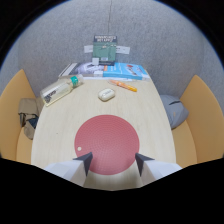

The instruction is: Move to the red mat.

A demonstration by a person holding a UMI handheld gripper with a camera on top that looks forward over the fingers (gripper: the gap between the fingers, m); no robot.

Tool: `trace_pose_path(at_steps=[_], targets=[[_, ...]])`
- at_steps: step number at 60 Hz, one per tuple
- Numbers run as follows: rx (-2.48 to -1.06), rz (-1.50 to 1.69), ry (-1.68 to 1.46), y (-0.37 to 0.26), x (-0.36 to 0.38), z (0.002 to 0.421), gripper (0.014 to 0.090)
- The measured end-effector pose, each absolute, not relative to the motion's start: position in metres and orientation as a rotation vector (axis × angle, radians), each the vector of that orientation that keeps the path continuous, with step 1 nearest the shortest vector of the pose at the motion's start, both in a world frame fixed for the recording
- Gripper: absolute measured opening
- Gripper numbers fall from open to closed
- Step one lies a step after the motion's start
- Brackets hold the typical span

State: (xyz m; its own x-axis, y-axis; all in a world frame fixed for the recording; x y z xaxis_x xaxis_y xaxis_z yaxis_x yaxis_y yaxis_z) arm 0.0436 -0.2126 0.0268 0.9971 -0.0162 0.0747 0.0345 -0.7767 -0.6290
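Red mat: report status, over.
Gripper open, empty, fingers over the red mat's near edge. Mat bare. Bottle, small case, marker lie beyond it.

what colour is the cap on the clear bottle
Teal green, on the bottle, seen in the gripper view.

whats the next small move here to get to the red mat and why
Probably ease the gripper a little forward and down. Its fingers stand open over the near edge of the red mat, which lies flat on the table with most of its disc just ahead of them, so a short advance should centre the gripper on it.
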Motion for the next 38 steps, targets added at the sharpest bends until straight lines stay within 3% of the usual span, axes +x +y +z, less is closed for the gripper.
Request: trace_pose_path(at_steps=[9,11,38], targets=[[-2.466,-0.102,-0.006,-0.190,0.040,0.013,0.0893],[-2.468,-0.102,-0.005,-0.186,0.039,0.011,0.0867],[-2.473,-0.100,-0.008,-0.172,0.036,0.004,0.0870]])
